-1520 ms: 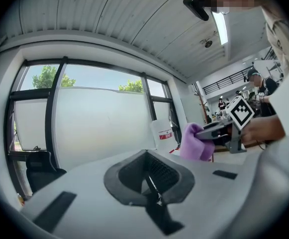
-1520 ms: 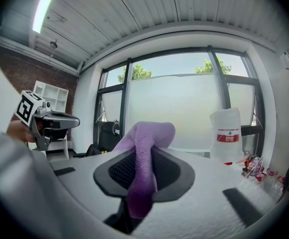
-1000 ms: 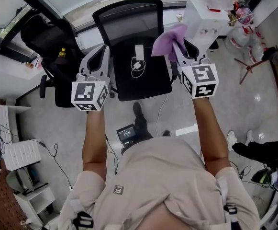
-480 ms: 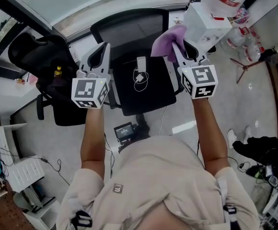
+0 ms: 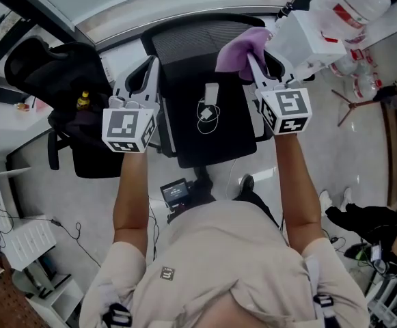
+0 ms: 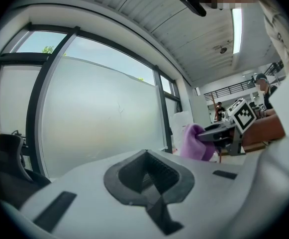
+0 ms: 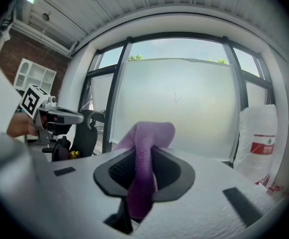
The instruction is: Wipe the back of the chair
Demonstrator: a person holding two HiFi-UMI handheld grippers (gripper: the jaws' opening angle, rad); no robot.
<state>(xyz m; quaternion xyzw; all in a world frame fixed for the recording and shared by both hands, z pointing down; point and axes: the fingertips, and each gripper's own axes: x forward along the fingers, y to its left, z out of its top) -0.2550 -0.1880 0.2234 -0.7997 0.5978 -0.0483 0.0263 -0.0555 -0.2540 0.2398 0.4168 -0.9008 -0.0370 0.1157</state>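
Note:
In the head view a black office chair stands below me, its mesh back (image 5: pixel 195 39) toward the window and its seat (image 5: pixel 212 125) holding a small white device with a cable. My right gripper (image 5: pixel 253 55) is shut on a purple cloth (image 5: pixel 240 50), held above the chair's right armrest side. The cloth (image 7: pixel 144 168) fills the jaws in the right gripper view. My left gripper (image 5: pixel 145 75) hangs over the chair's left side, shut with nothing in it. The left gripper view shows the window, and the purple cloth (image 6: pixel 198 142) at the right.
A second black chair (image 5: pixel 68 108) with a small yellow item stands at the left. A white box (image 5: pixel 300 36) and a large plastic bag (image 5: pixel 352 5) sit at the upper right. A small dark device (image 5: pixel 178 191) lies on the floor near my feet.
The view has shifted so the chair sits closer under the grippers. Both grippers keep their pose, the right still holding the cloth.

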